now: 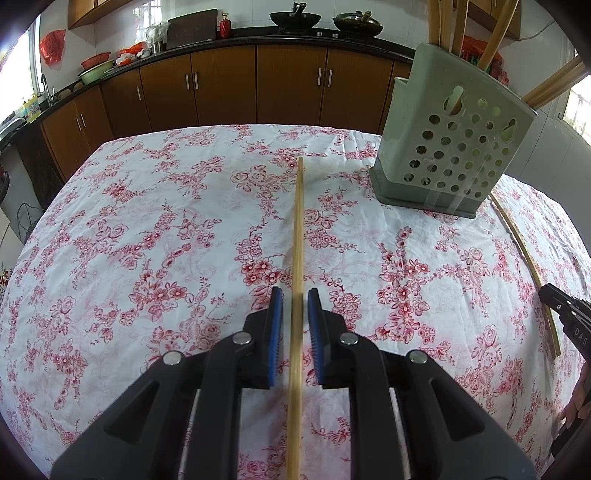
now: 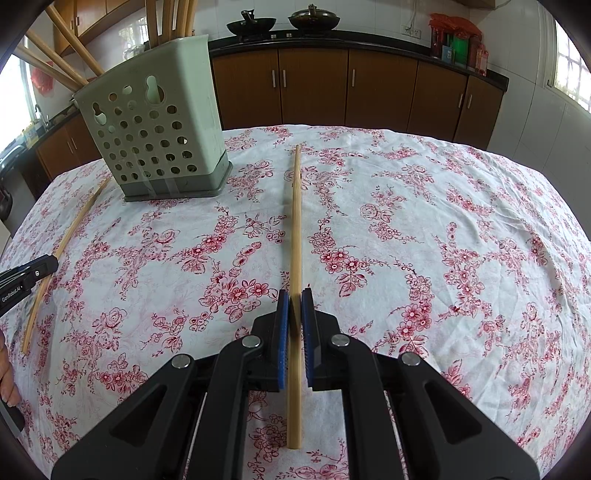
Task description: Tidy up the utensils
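Left gripper [image 1: 295,306], blue pads [image 1: 277,325] flanking a bamboo chopstick [image 1: 298,236] on flowered tablecloth [image 1: 147,221], slight gaps either side. Perforated green holder [image 1: 450,147] far right, second chopstick [image 1: 524,266] beside it, right gripper [image 1: 565,310] touching.

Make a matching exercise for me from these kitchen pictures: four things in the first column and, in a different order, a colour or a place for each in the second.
Column A
1. utensil holder
2. tablecloth
3. woks
4. cabinet doors

Column B
a. brown wood
b. on the back counter
c. pale green, with round holes
d. white with red flowers

Pairs: 1-c, 2-d, 3-b, 4-a
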Tool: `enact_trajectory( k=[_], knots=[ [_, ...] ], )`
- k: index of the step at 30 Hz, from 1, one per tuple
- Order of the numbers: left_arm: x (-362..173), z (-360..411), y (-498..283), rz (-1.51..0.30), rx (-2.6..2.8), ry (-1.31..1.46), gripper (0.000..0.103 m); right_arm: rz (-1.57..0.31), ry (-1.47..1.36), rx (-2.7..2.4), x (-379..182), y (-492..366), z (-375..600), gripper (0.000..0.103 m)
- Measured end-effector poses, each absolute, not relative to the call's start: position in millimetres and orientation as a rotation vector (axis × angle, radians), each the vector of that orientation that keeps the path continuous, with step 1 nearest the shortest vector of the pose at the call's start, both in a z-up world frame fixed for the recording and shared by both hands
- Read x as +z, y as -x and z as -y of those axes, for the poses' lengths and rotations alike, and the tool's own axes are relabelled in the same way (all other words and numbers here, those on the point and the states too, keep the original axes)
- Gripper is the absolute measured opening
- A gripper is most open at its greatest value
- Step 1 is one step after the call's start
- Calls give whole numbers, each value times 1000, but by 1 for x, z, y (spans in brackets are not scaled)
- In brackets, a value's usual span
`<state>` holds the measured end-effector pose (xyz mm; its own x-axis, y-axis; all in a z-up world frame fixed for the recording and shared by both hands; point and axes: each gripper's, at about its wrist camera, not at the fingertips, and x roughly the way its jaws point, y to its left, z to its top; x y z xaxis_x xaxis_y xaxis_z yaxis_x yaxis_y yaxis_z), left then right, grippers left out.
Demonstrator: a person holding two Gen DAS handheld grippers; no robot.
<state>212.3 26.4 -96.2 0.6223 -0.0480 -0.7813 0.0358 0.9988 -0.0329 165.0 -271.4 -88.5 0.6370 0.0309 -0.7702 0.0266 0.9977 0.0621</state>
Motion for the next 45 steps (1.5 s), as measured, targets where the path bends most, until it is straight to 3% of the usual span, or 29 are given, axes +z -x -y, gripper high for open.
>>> enact_trajectory(
  k=[45],
  knots=[
    [-95,-24,-208,-900,-49,-8,17,-880,-70,2,-89,-163,271,9]
  ],
)
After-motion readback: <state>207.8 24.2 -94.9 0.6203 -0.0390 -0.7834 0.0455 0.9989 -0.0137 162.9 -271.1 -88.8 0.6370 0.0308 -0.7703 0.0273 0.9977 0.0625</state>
